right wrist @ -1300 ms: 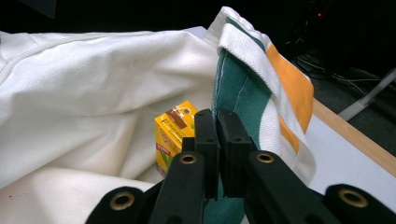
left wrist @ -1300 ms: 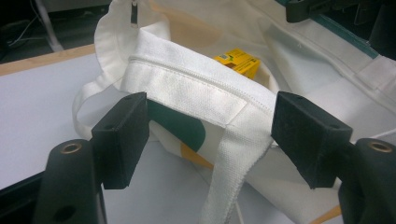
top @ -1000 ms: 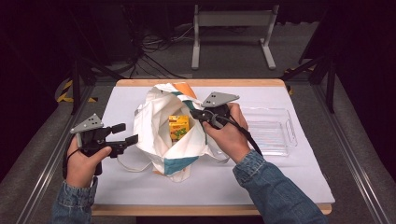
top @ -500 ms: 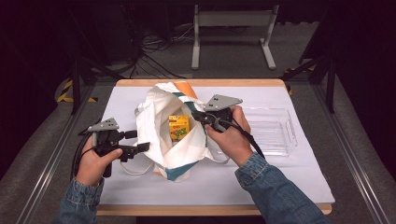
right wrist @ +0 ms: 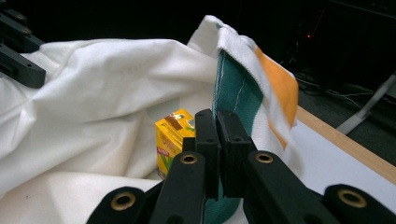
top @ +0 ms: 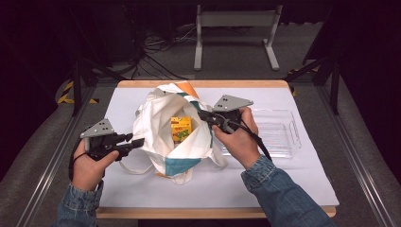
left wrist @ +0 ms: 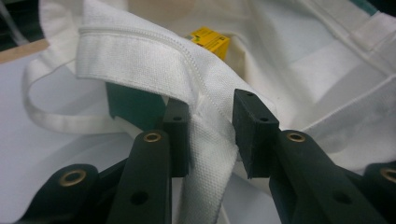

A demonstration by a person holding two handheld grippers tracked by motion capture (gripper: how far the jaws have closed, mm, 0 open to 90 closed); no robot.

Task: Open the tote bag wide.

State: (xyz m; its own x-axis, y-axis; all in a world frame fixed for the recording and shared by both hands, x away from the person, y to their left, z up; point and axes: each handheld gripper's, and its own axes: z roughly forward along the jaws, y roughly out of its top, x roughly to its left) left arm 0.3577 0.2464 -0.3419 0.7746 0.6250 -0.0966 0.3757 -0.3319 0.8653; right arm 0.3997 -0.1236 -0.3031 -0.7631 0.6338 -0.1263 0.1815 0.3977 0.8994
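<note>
The white tote bag (top: 165, 137) is being held open on the table. The right gripper (right wrist: 217, 122) is clamped shut on the bag's green-lined rim. The left gripper (left wrist: 211, 133) has just been closing, with the bag's hem and strap between its jaws; a gap remains beside one pad, so a firm pinch is not yet judged made. The yellow carton (right wrist: 173, 138) stands inside the bag, just ahead of the right gripper. Next, the left jaws would need to finish closing on the hem. Print on the carton cannot be read.
</note>
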